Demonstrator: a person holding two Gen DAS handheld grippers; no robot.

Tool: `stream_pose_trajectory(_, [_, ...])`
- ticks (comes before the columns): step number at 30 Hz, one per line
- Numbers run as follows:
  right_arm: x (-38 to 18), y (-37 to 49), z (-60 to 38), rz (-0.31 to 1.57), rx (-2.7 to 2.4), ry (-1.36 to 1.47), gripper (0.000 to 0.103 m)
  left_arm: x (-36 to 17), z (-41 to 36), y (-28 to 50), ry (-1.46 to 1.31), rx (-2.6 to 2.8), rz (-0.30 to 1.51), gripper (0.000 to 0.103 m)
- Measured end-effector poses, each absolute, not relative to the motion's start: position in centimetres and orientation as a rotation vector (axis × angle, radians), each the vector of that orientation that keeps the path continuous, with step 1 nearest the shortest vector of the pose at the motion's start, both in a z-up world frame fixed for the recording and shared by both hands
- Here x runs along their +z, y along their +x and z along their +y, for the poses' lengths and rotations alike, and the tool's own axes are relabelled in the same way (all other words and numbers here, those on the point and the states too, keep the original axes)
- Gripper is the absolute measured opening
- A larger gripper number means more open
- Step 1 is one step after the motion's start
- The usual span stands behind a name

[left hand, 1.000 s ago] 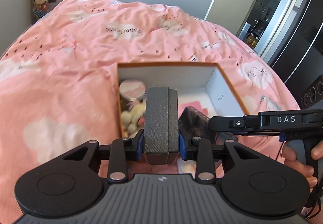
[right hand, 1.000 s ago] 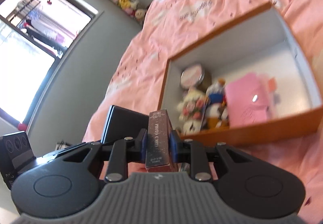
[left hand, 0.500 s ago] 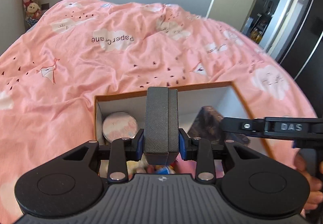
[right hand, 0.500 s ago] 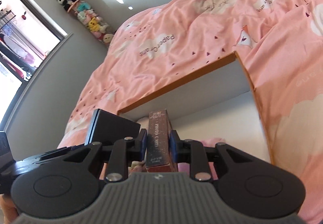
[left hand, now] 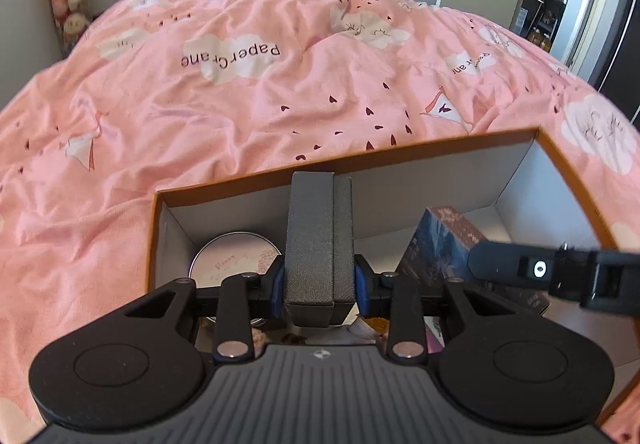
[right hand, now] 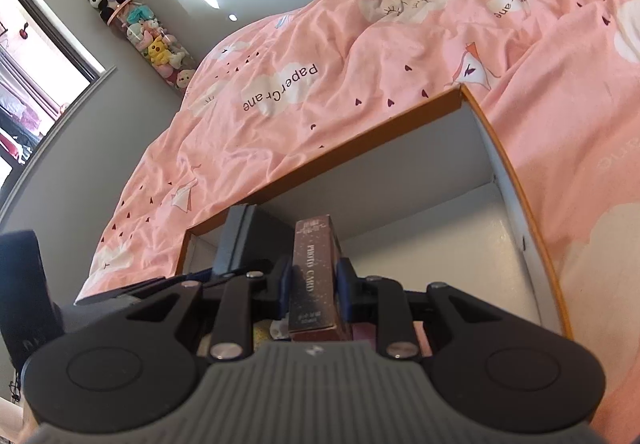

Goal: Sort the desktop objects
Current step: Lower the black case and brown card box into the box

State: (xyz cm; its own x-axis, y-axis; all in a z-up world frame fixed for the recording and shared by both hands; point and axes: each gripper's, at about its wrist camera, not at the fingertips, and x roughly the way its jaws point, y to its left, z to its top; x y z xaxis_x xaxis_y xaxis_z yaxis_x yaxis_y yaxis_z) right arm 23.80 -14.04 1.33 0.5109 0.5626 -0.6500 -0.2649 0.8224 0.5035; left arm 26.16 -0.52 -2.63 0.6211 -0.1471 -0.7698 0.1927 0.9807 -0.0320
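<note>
**Storage box part-filled, two more items held over it**

Storage box point(left hand: 404, 158), orange-rimmed with white inner walls, lies open on the bed point(left hand: 240, 104), whose pink printed cover surrounds it on every side that shows. Sorting looks well under way but not finished: a round tin point(left hand: 232, 260) already sits in the box's left rear corner, and small plush or toy pieces show dimly below both tools, too hidden to name.

Two items are not yet put down. The left tool point(left hand: 320, 280) is clamped on a dark grey case point(left hand: 320, 236), held upright over the left-middle of the box, just right of the tin. The right tool point(right hand: 314, 292) is closed on a slim brown card box point(right hand: 316, 272) printed "PHOTO CARD", also upright, over the middle of the box. In the left view the card box appears as a dark printed packet just beside the grey case, with the right tool's finger crossing in front of it.

As for room, the right half of the box floor looks bare and white in the right wrist view, so I judge that the easier landing spot. The rear wall stands near both held items, and the right wall curves close along that open floor. The two tools are near each other, so lowering both together risks a knock; the soft cover may also let the box tip if a rim is pressed.
</note>
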Motion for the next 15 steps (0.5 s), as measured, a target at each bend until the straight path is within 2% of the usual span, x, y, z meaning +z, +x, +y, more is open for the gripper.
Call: stream_pose_trajectory(15, [0.6,23.4,-12.0,0.886,0.481,0.323,0.027,-5.7,-1.2,27.6,0.021,-0.153,1.01,0.039])
